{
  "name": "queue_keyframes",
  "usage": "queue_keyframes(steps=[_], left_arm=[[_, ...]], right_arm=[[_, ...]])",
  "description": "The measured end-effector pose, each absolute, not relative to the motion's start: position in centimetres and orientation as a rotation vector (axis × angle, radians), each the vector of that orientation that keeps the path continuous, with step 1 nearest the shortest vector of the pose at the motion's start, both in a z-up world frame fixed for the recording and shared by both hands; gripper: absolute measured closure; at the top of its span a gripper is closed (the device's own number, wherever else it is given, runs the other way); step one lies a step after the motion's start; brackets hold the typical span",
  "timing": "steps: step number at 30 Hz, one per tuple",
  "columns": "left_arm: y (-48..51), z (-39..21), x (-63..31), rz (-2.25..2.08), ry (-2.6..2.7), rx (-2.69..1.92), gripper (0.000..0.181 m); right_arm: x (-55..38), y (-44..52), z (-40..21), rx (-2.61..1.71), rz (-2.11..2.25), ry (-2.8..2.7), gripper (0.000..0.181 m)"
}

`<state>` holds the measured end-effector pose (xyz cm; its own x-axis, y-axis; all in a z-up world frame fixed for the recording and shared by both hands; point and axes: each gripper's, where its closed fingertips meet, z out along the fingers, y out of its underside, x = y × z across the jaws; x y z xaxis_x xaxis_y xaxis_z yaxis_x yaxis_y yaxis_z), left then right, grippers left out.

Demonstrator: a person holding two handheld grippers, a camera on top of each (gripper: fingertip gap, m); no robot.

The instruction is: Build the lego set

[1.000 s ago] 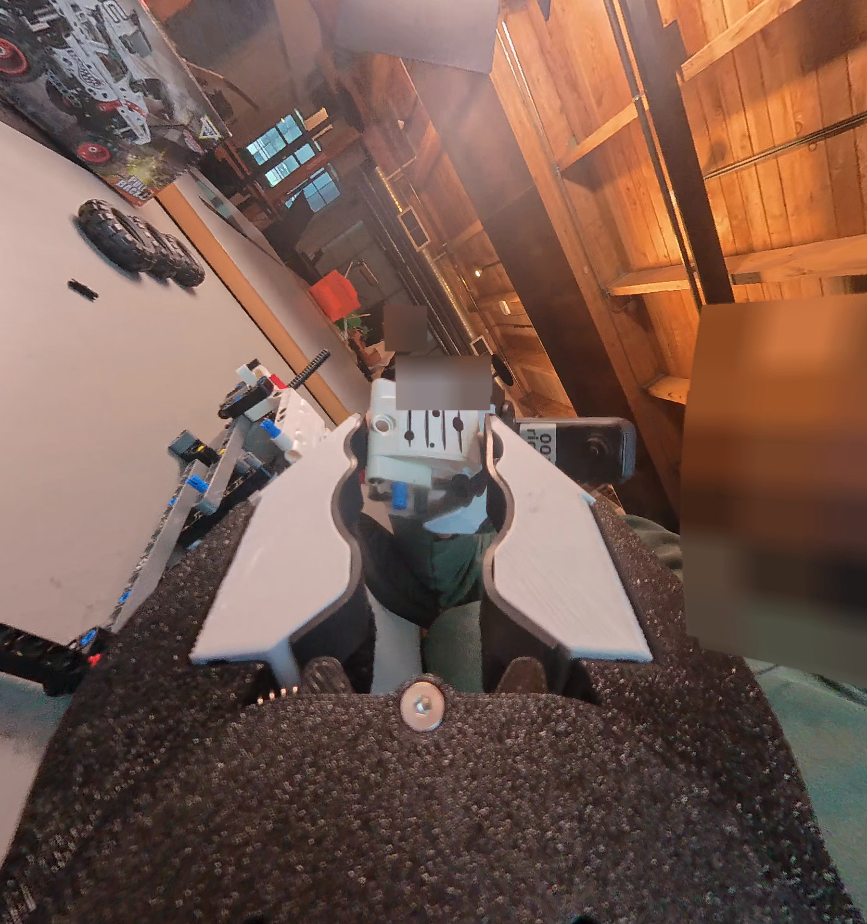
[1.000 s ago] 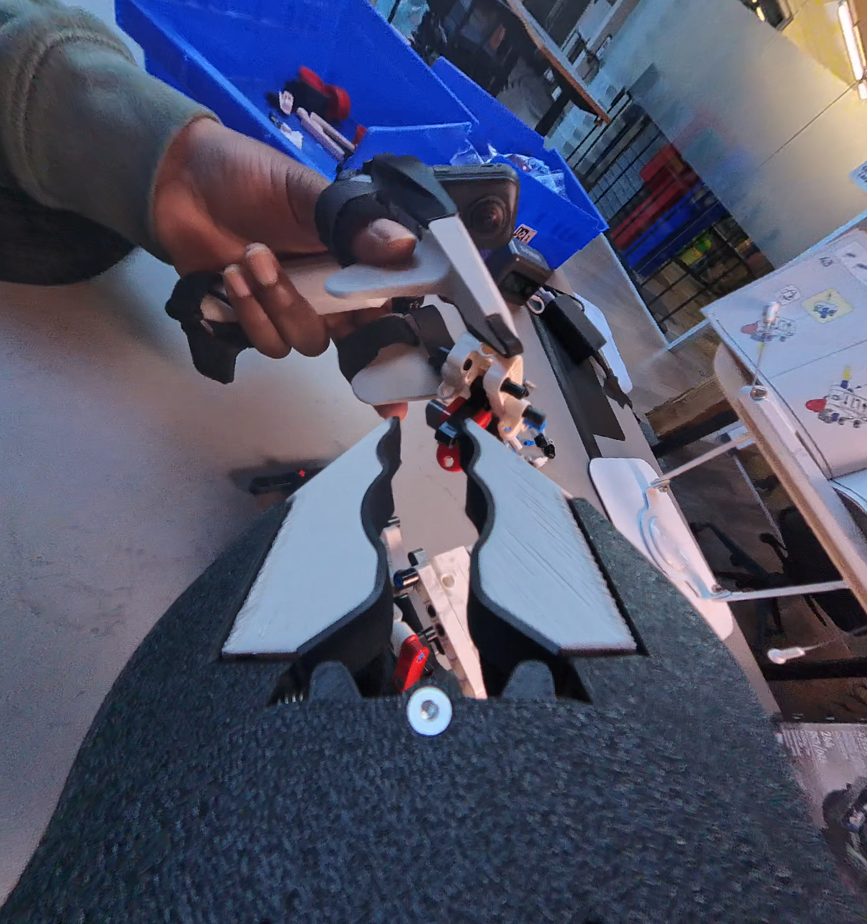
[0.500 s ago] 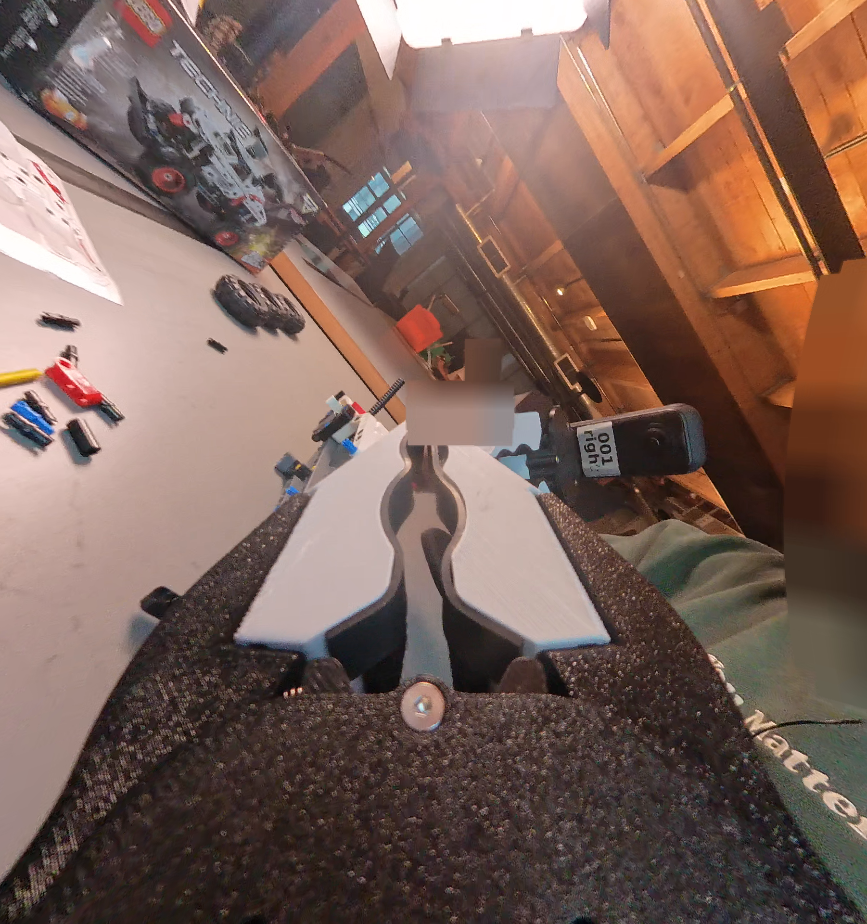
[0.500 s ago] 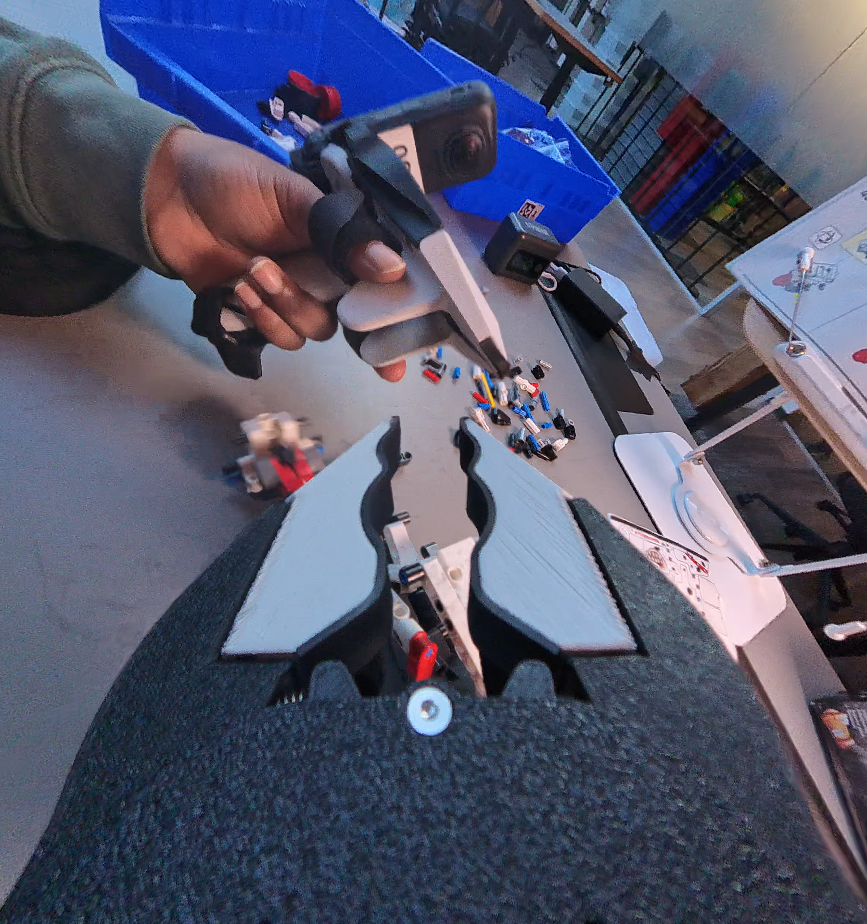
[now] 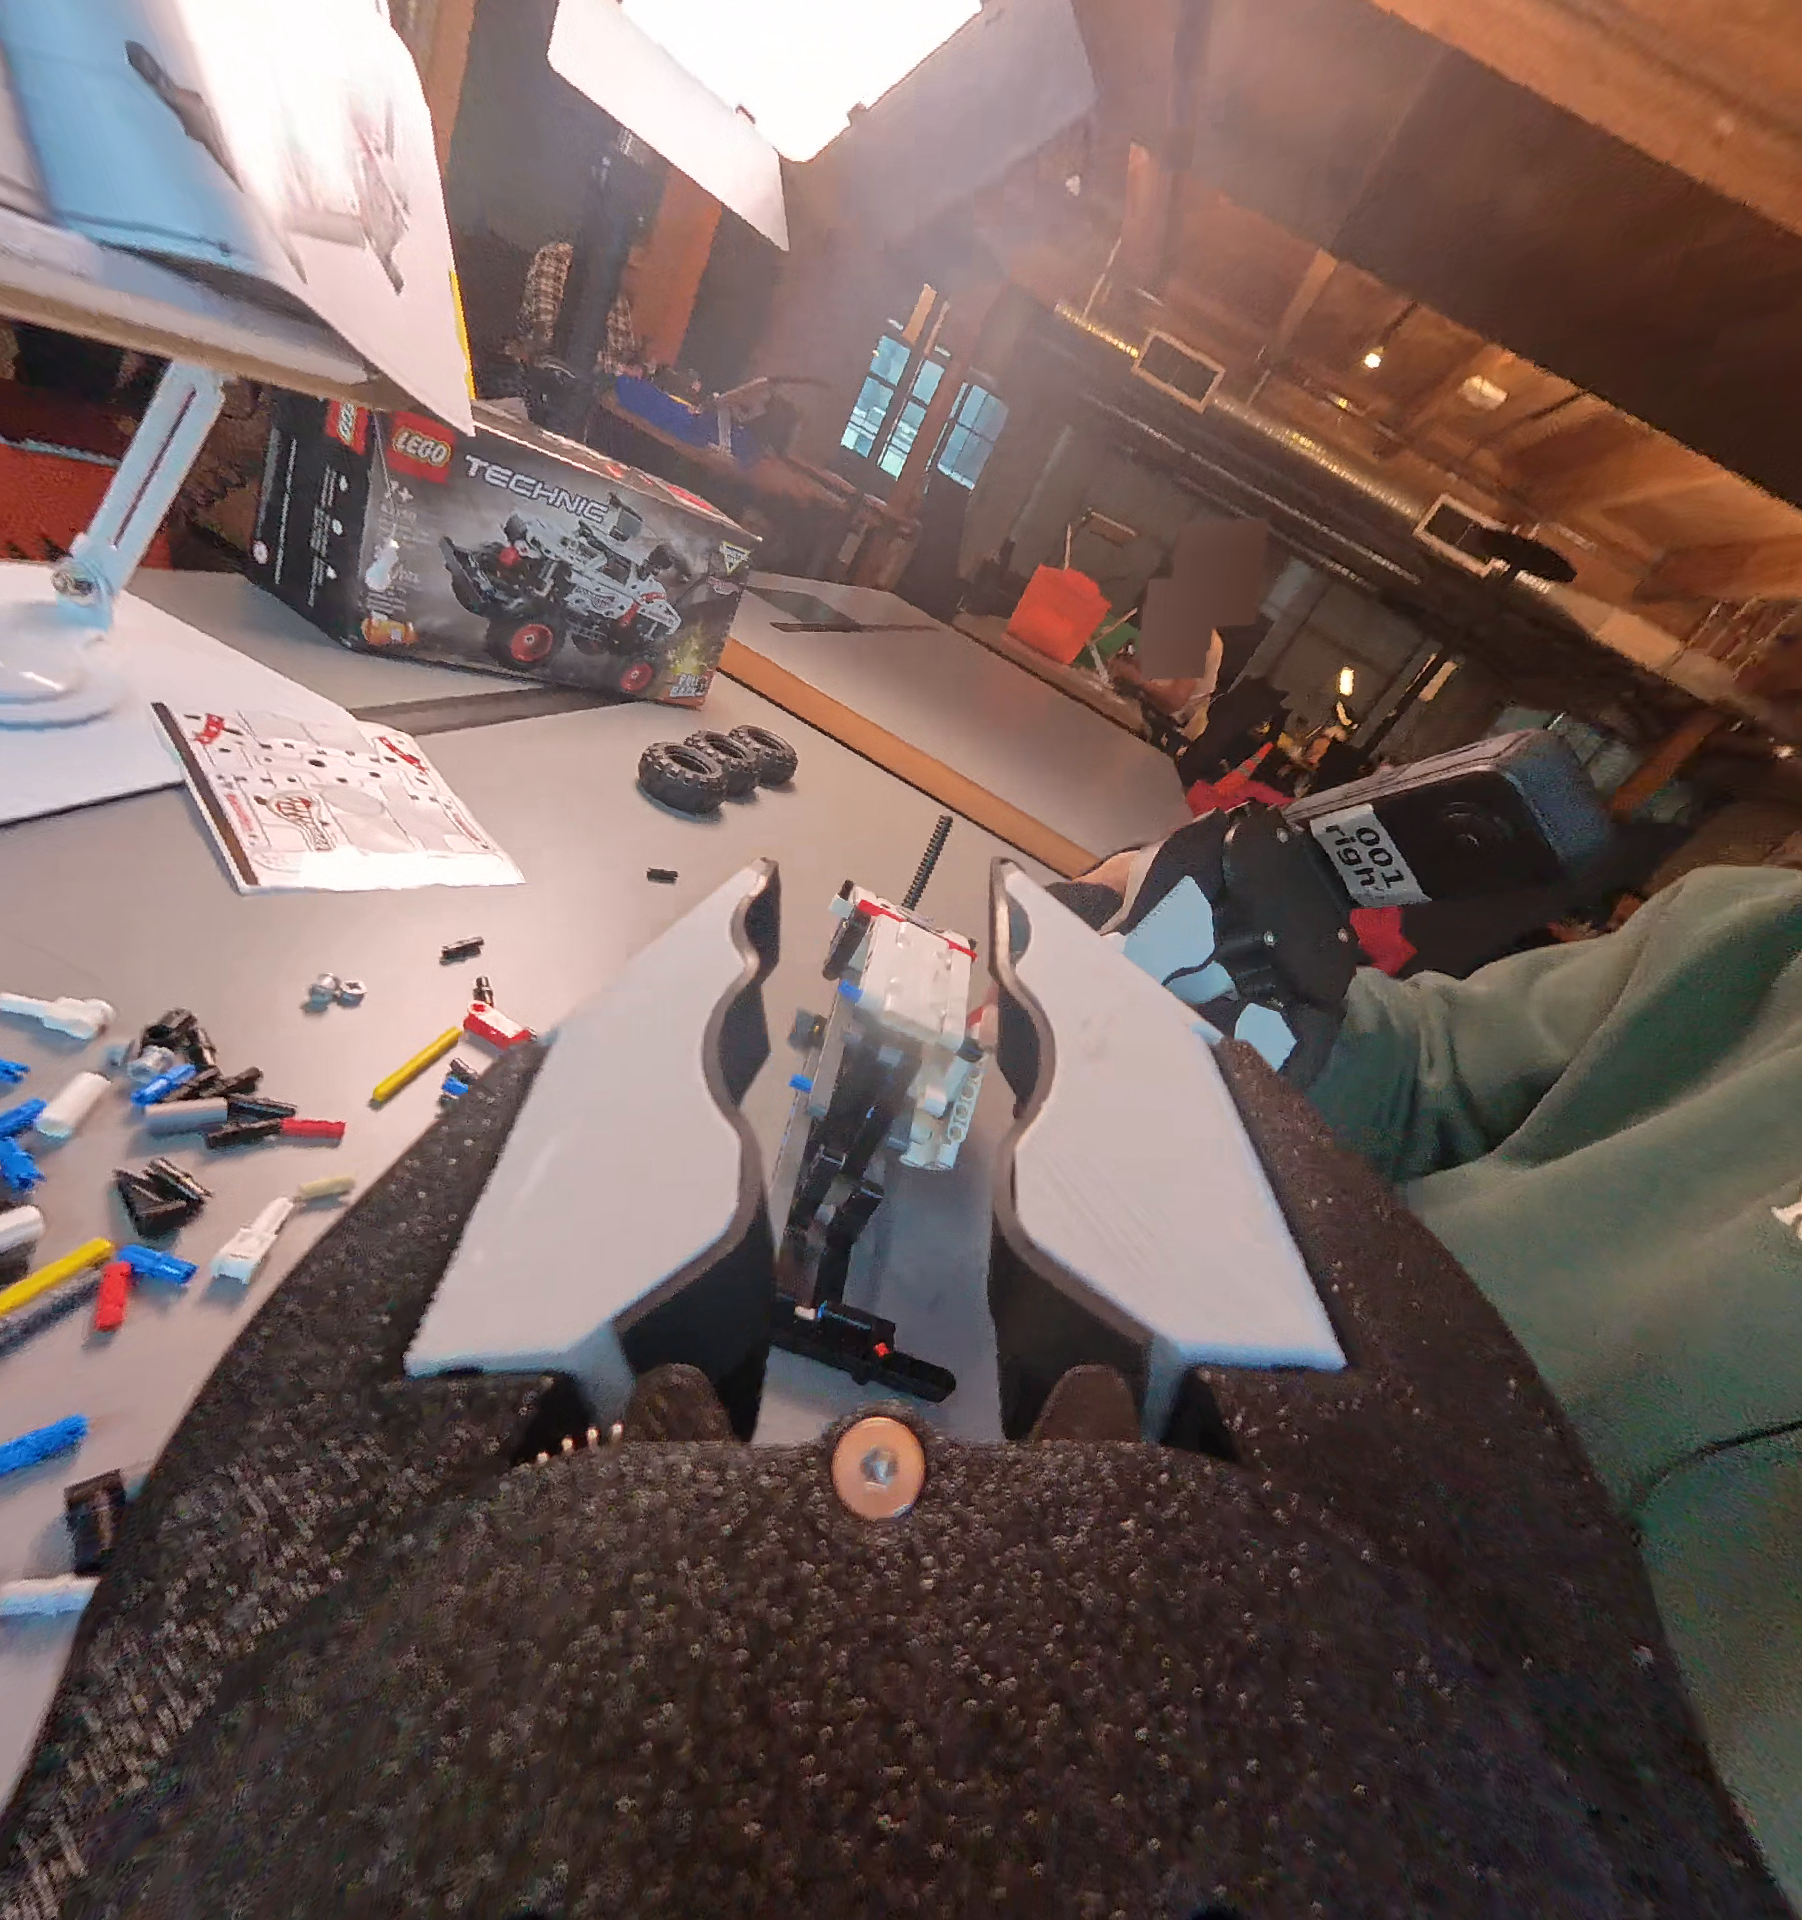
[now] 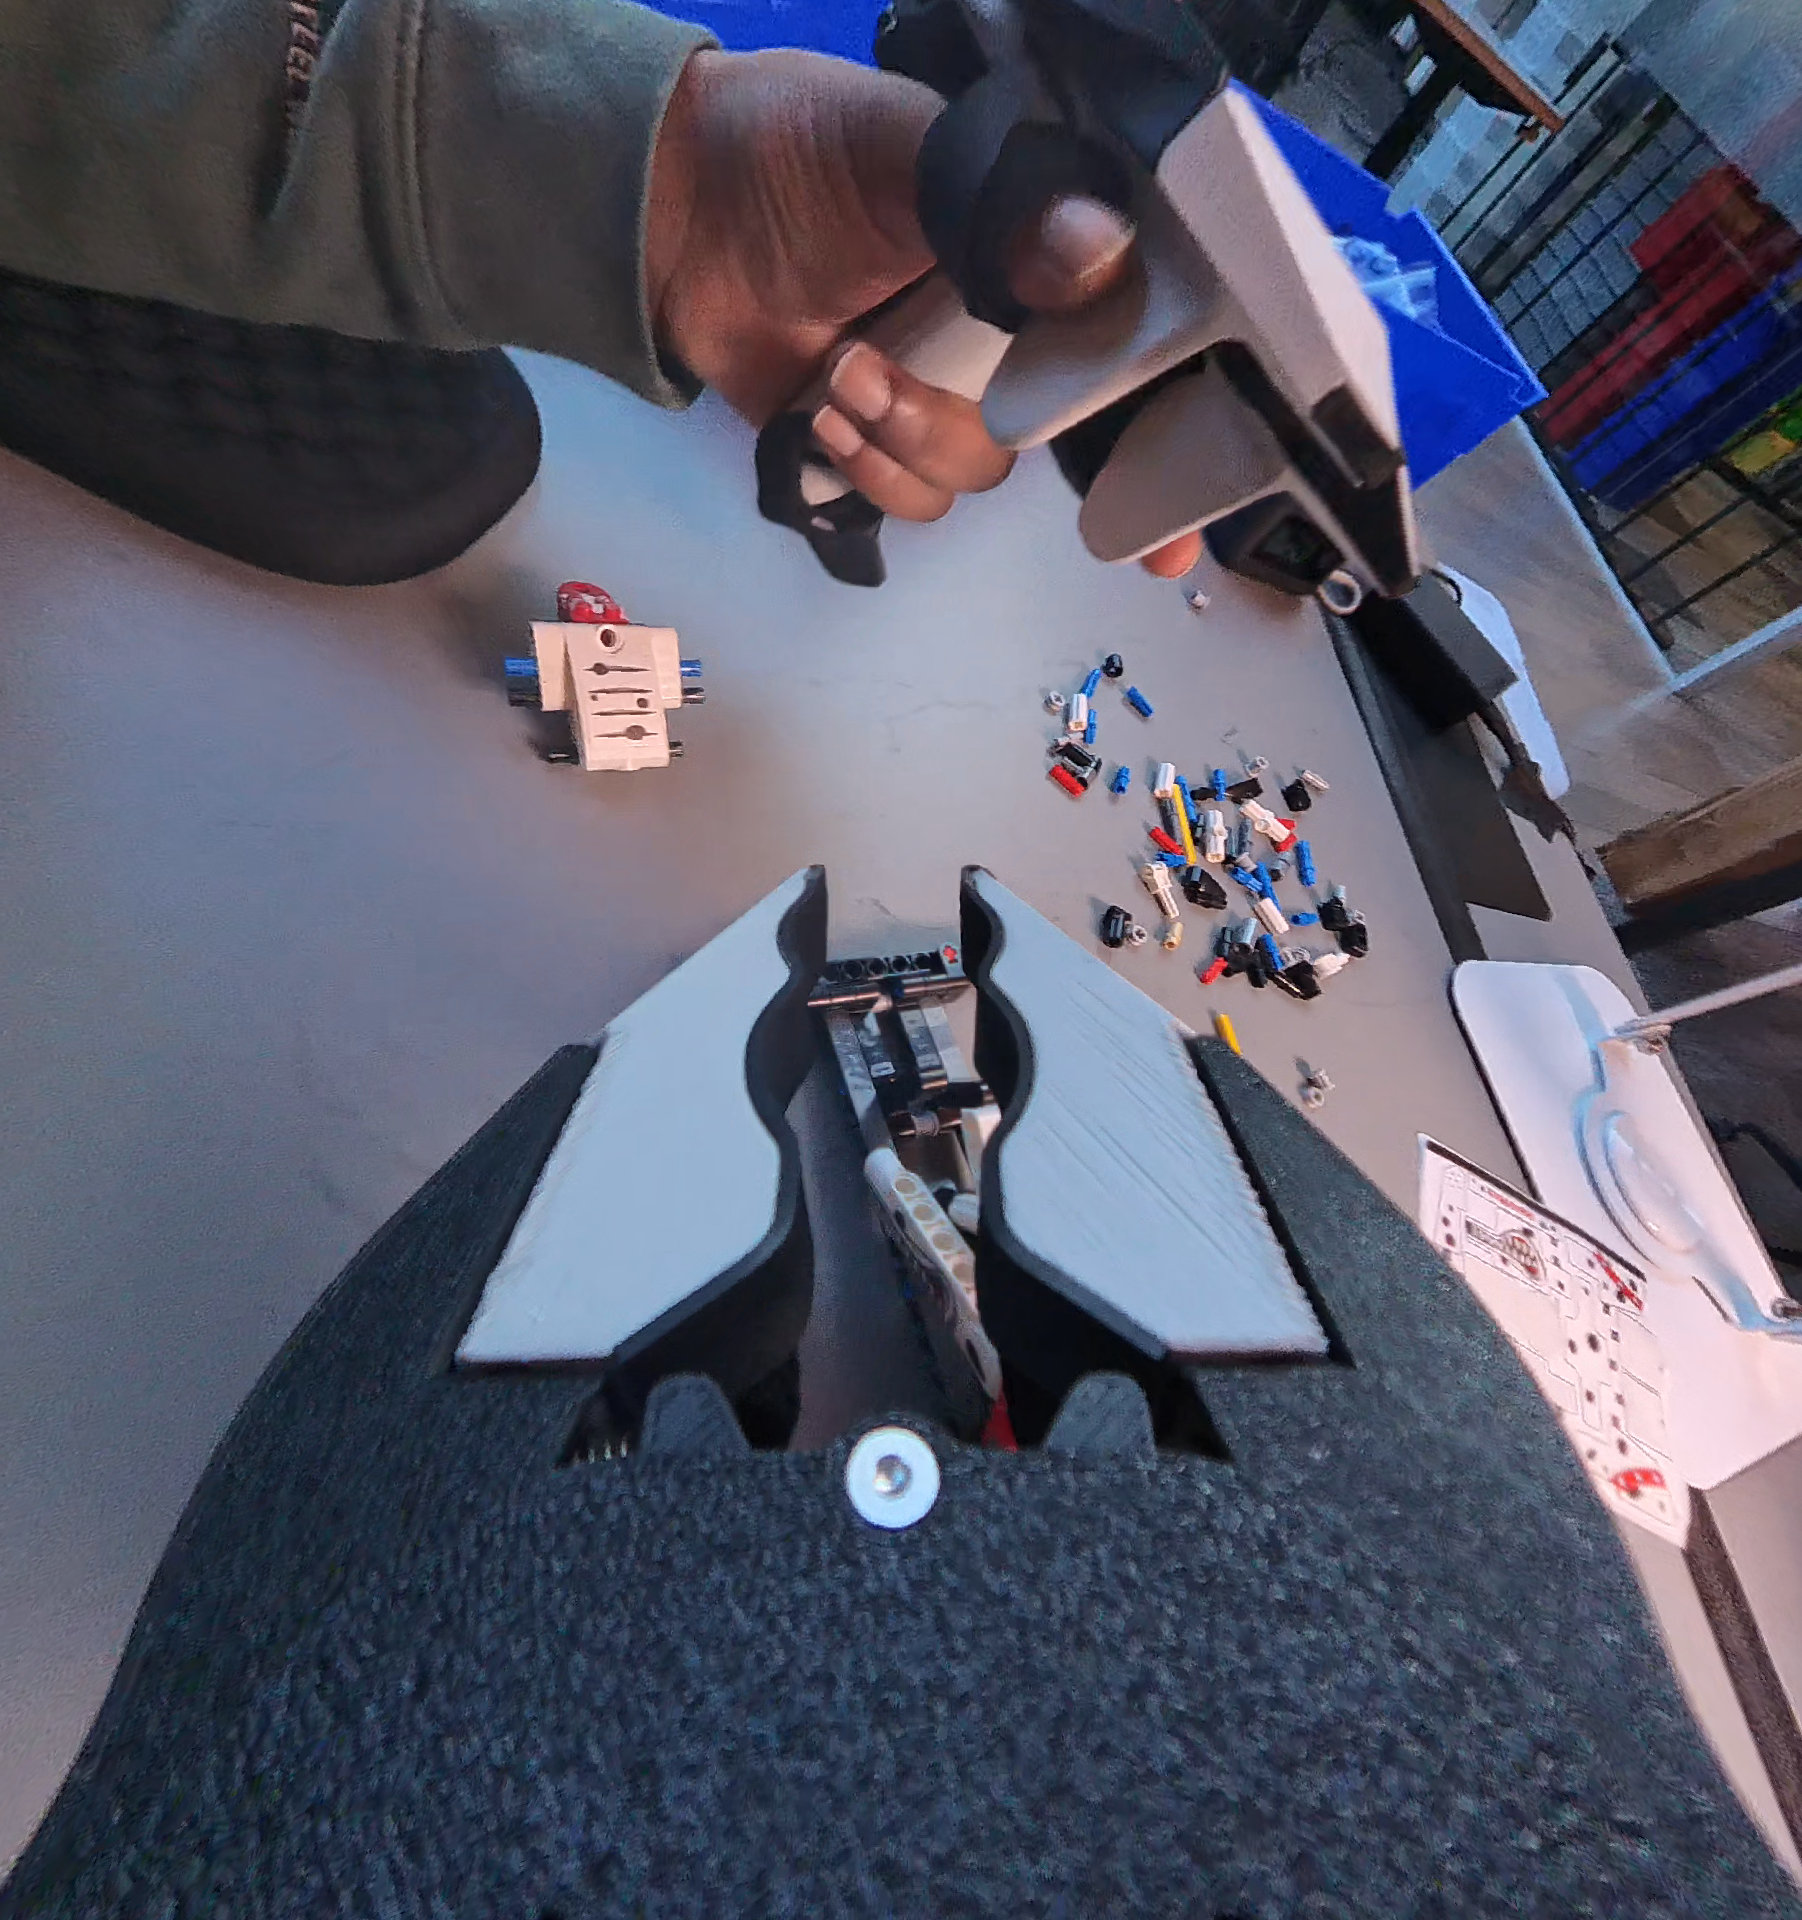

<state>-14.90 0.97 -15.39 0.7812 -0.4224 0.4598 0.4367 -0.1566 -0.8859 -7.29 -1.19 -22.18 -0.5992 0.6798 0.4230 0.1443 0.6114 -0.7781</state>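
Grey worktop (image 5: 585, 821) carries everything, and at its left side, in the left wrist view, many small loose pieces (image 5: 97, 1153) lie scattered in blue, black, white, yellow and red. Behind them a folded instruction sheet (image 5: 325, 800) lies flat, with the set's box (image 5: 492, 571) standing farther back and three black tyres (image 5: 718, 766) in a row near it. The left gripper (image 5: 881, 914) has its fingers (image 5: 606, 1122) spread wide apart and they hold nothing; the long chassis model (image 5: 876, 1060), white and black with small blue pins, lies on the worktop and is seen through the gap between them, and I cannot tell if it touches either one. To the right, a hand in a green sleeve holds the other tool. In the right wrist view, a small white sub-assembly (image 6: 606, 686) with blue pins and a red part lies alone on the worktop at the left, well apart from both tools. The right gripper (image 6: 892, 894) also has its fingers (image 6: 658, 1132) open, and the dark end of the chassis shows between them; whether they touch it I cannot tell. Above, the person's hand (image 6: 824, 281) keeps the left tool raised over the worktop. The heap of loose pieces lies to the right of it.
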Motion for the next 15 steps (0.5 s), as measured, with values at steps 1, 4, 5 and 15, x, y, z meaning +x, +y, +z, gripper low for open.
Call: queue_keyframes(steps=[1, 4, 5, 15], left_arm=[[0.7, -15.0, -14.9, -0.713, 0.019, -1.568, 0.135], [-0.9, -13.7, -14.9, -0.598, 0.109, -1.627, 0.114], [-1.7, -13.3, -15.0, -0.55, 0.145, -1.657, 0.114], [-12.5, -27.3, -11.1, -0.355, 0.428, -2.327, 0.112]], right_arm=[[-7.2, -1.5, -22.4, -0.641, 0.931, -2.11, 0.155], [-7.1, -2.1, -22.7, -0.642, 0.968, -2.132, 0.153], [-7.0, -2.3, -22.8, -0.643, 0.981, -2.138, 0.152], [-6.3, -2.8, -24.0, -0.588, 0.927, -2.228, 0.154]])
